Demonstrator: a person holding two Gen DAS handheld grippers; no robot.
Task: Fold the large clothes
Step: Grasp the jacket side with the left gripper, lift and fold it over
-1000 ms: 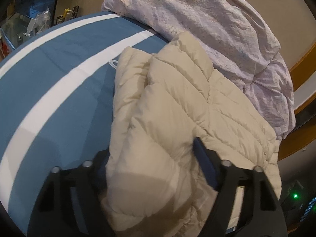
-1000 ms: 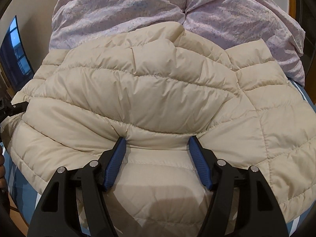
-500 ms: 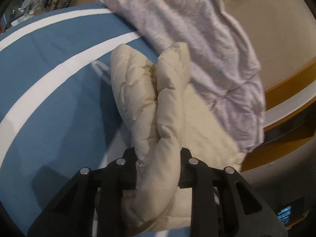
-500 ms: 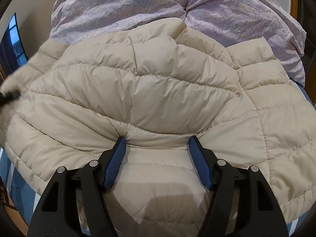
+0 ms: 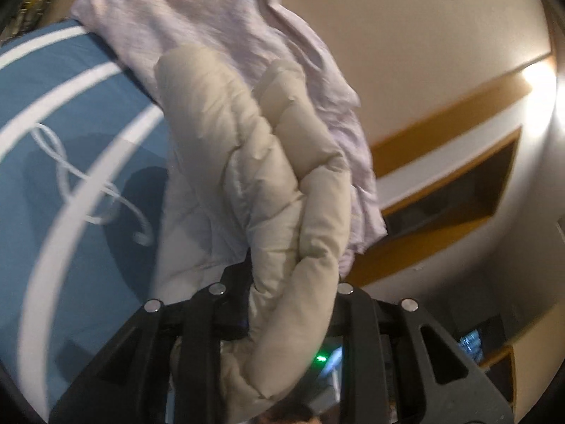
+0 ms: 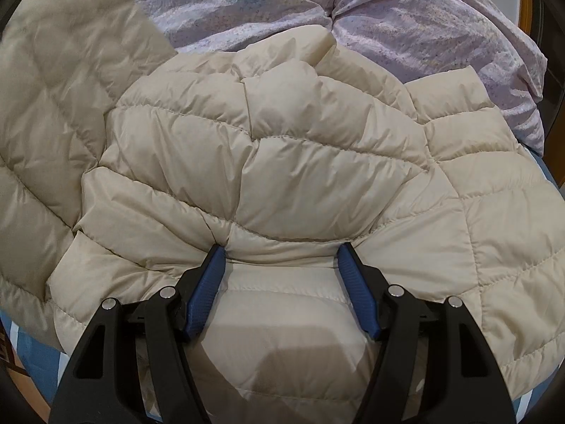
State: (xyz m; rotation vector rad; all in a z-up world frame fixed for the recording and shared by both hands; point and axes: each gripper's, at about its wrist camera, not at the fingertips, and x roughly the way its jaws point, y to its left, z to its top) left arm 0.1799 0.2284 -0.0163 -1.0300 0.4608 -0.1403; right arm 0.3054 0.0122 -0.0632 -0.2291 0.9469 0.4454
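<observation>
Left wrist view: the left gripper (image 5: 293, 282) is clamping a bunched fold of the cream puffer jacket (image 5: 226, 148), lifting it above the blue striped bedsheet (image 5: 53, 113).

Right wrist view: the right gripper (image 6: 282, 265) is pressing wide-spread jaws into the jacket (image 6: 300, 162), quilted panels puckering between them.

The left black plastic two-finger claw (image 5: 293, 282) has angular matte arms with triangular cut-outs, each arm carrying two round silver screw heads; a small green light glows low between the arms. The right black plastic two-finger claw (image 6: 280, 275) is built alike, with triangular cut-outs and silver screw heads, and its fingers (image 6: 206, 293) wear ribbed blue pads along their inner faces
</observation>
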